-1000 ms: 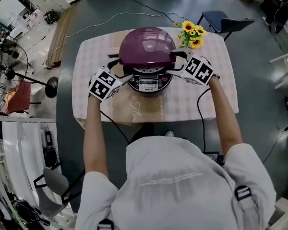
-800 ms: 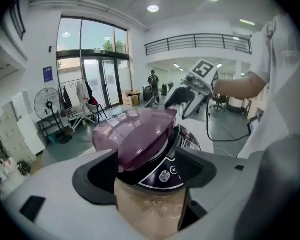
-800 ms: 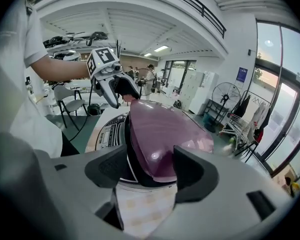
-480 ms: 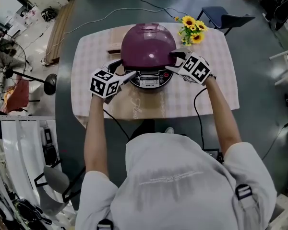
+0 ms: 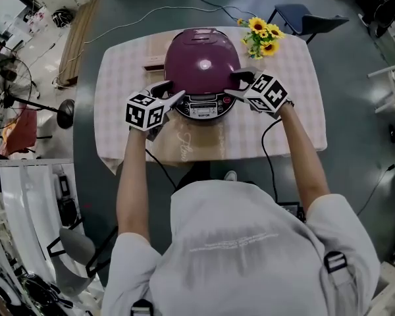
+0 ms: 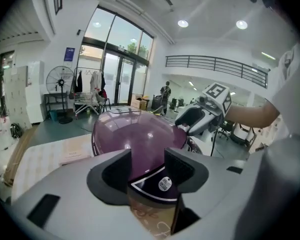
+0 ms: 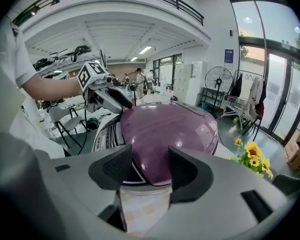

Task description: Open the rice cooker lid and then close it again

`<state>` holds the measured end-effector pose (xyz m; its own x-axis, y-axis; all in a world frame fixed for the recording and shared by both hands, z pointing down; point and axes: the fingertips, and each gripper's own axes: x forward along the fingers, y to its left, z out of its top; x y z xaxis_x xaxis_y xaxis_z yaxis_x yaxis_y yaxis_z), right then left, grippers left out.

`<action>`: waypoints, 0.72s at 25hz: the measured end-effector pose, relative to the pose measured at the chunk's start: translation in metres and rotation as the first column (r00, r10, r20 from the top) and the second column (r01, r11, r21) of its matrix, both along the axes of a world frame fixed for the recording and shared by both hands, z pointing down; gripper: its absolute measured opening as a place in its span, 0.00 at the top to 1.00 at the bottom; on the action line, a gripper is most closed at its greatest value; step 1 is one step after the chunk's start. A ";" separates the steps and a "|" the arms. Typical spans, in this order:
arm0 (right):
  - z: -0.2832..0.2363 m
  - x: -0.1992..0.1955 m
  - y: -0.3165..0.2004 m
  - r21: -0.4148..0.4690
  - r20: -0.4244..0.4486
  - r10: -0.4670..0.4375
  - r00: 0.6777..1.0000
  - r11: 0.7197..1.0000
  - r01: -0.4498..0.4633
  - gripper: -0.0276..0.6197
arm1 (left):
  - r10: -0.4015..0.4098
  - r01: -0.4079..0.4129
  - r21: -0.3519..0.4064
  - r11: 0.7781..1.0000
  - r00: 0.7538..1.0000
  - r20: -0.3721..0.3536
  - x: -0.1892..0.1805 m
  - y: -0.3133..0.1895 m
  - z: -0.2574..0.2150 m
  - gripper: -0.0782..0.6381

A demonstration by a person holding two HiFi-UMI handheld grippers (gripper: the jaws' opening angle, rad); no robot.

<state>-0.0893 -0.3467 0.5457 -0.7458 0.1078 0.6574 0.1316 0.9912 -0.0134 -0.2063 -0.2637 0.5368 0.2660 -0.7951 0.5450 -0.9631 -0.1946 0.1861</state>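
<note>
The rice cooker stands mid-table with its purple domed lid (image 5: 204,61) down over the body, and the control panel (image 5: 201,108) faces me. My left gripper (image 5: 171,92) is at the lid's front-left rim. My right gripper (image 5: 236,84) is at the front-right rim. In the left gripper view the jaws of my left gripper (image 6: 147,164) are closing around the lid's (image 6: 135,136) edge, with a gap still showing beside it. In the right gripper view my right gripper (image 7: 150,166) is closing the same way around the lid's (image 7: 165,129) rim.
A bunch of sunflowers (image 5: 262,35) stands at the table's (image 5: 289,110) back right, close behind my right gripper. A small flat wooden block (image 5: 153,64) lies left of the cooker. A dark chair (image 5: 303,22) stands beyond the table. A cable hangs off the front edge.
Both grippers have sunk beside the cooker and rolled a little. The lid has come down with them, and less of the cooker's front shows below it. Both pairs of jaws have narrowed.
</note>
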 end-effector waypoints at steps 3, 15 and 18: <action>-0.001 -0.001 -0.003 -0.022 0.022 0.029 0.999 0.999 -0.028 0.62 | -0.041 0.041 0.006 0.999 0.999 -0.001 -0.007 -0.001 0.001 0.65; 0.001 -0.003 -0.006 -0.025 0.054 0.153 0.987 0.988 -0.152 0.63 | -0.105 0.104 0.012 0.994 0.990 0.091 -0.007 -0.002 0.007 0.67; 0.002 -0.003 -0.005 -0.025 0.053 0.165 0.985 0.986 -0.163 0.63 | -0.107 0.106 0.008 0.994 0.990 0.098 -0.007 -0.001 0.008 0.67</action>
